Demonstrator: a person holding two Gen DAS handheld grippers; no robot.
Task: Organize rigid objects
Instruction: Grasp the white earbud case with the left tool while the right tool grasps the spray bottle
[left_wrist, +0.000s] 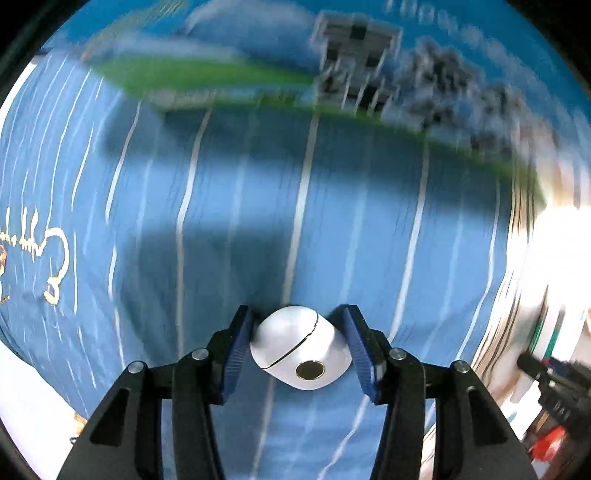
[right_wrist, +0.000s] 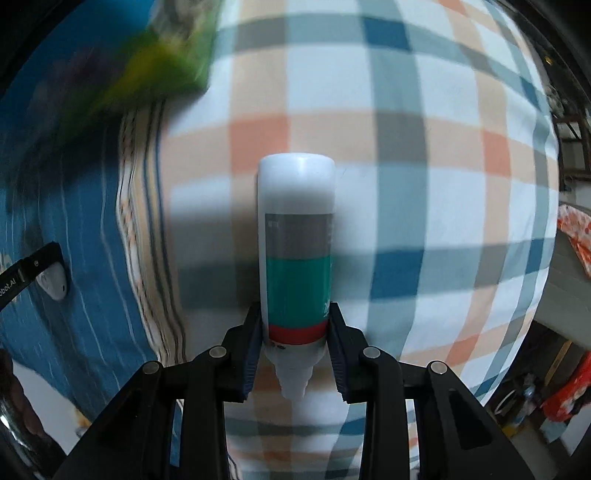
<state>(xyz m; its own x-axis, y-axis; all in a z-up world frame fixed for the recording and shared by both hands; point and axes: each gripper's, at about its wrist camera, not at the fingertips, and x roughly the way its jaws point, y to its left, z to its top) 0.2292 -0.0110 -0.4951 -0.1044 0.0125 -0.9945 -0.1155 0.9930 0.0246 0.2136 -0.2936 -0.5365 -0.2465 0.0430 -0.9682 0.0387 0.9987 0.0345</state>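
The right gripper (right_wrist: 295, 354) clamps the white bottle (right_wrist: 296, 254) near its nozzle, long axis pointing straight ahead over the plaid bedding (right_wrist: 443, 147), while the left gripper (left_wrist: 301, 345) brackets the white earbud case (left_wrist: 301, 350), beyond the bottle's left side.

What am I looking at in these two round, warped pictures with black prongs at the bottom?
Each picture comes from a wide-angle camera on a handheld claw; a person holds one in each hand, so there is no robot arm. The black prongs with blue pads are the claw's fingers. In the left-hand view, the left claw has a small white egg-shaped case between its pads, above a blue striped cloth; whether it is squeezed tight is unclear. In the right-hand view, the right claw grips a white bottle with a grey, green and red label, nozzle toward the camera, above a checked cloth. The blurred green box sits farther off.
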